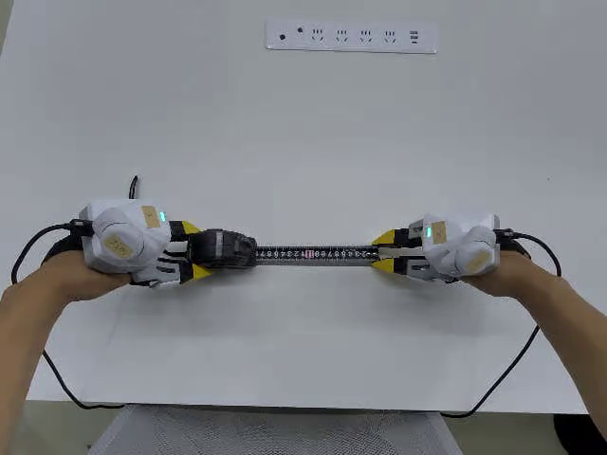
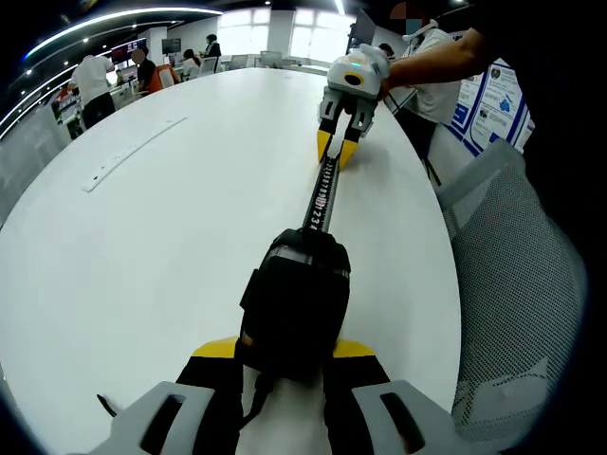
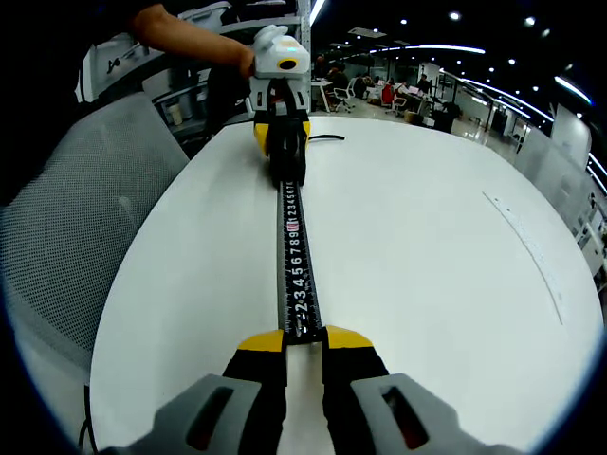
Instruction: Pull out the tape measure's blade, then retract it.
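A black tape measure case (image 1: 225, 249) sits between the yellow-tipped jaws of my left gripper (image 1: 194, 250), which is shut on it; the case (image 2: 296, 301) looms large in the left gripper view. Its dark numbered blade (image 1: 313, 254) runs out to the right, low over the white table (image 1: 303, 123). My right gripper (image 1: 383, 252) is shut on the blade's end. In the right gripper view the blade (image 3: 295, 270) stretches from my right gripper (image 3: 303, 339) to the case (image 3: 285, 144) held by the left gripper (image 3: 281, 133). The right gripper (image 2: 337, 147) appears far off in the left gripper view.
A white power strip (image 1: 351, 37) lies flat at the table's far side. Black cables (image 1: 52, 365) trail from both grippers over the near edge. A grey mesh chair (image 1: 275, 431) stands at the near edge. People and desks (image 2: 142, 71) fill the room behind.
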